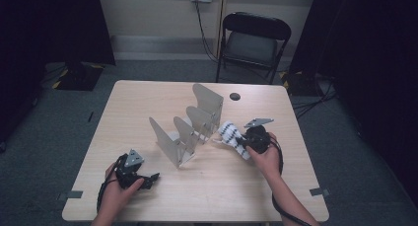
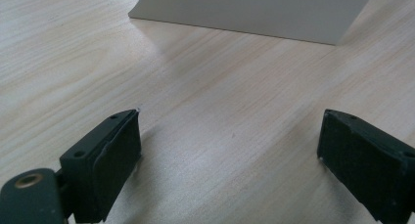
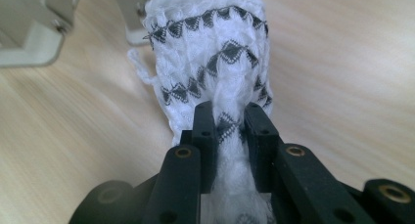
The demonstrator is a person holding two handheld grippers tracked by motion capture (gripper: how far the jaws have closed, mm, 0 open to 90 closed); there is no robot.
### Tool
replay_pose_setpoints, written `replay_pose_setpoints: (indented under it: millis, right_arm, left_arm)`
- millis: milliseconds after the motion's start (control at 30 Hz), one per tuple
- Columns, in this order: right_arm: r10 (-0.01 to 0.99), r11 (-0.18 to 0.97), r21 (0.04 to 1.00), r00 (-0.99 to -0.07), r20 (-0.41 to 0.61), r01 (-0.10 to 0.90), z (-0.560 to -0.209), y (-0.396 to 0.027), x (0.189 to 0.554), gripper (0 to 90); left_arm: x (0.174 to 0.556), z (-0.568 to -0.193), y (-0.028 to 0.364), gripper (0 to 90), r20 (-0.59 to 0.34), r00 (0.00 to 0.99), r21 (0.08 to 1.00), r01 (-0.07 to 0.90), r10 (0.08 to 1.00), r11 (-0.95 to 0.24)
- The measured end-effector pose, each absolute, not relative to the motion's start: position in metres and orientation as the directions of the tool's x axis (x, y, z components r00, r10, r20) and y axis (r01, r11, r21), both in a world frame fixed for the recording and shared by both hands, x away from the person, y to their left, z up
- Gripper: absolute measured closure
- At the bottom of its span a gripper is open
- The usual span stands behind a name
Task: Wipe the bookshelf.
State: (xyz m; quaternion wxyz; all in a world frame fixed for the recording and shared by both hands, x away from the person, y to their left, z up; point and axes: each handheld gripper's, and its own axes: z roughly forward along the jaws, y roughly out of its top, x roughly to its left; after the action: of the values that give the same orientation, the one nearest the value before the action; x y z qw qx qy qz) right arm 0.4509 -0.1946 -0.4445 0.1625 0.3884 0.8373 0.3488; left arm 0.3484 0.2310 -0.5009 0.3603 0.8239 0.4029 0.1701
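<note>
Pale wood counter (image 1: pixel 207 186) carries a metal rack (image 1: pixel 190 125); just right of it the right gripper (image 3: pixel 230 121) pinches a patterned white cloth (image 3: pixel 210 62), its length running toward the rack, while the left gripper (image 2: pixel 230 150), fingers spread, rests well apart.

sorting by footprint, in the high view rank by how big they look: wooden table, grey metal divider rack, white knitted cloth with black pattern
1. Wooden table
2. Grey metal divider rack
3. White knitted cloth with black pattern, pinched in the right gripper
</note>
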Motion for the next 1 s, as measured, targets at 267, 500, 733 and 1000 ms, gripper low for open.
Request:
replay_pose_setpoints:
  millis: [267,500,733,1000]
  right_arm:
    - [0.754,0.406,0.806,-0.657,-0.028,0.431,-0.382,-0.195,0.446,78.7]
    - [0.717,0.415,0.832,-0.695,-0.052,0.367,-0.353,-0.173,0.452,78.6]
    - [0.7,0.501,0.766,-0.709,-0.086,0.401,-0.383,-0.157,0.457,78.9]
    - [0.697,0.506,0.739,-0.716,-0.045,0.445,-0.42,-0.154,0.458,79.0]
  left_arm:
    - [0.348,-0.501,0.231,8.9,-0.009,0.617,0.73,0.542,0.787,-0.416]
    - [0.348,-0.501,0.231,8.9,-0.009,0.617,0.73,0.542,0.787,-0.416]
    - [0.348,-0.501,0.231,8.9,-0.009,0.617,0.731,0.542,0.787,-0.416]
    - [0.348,-0.501,0.231,9.0,-0.01,0.617,0.731,0.542,0.787,-0.416]
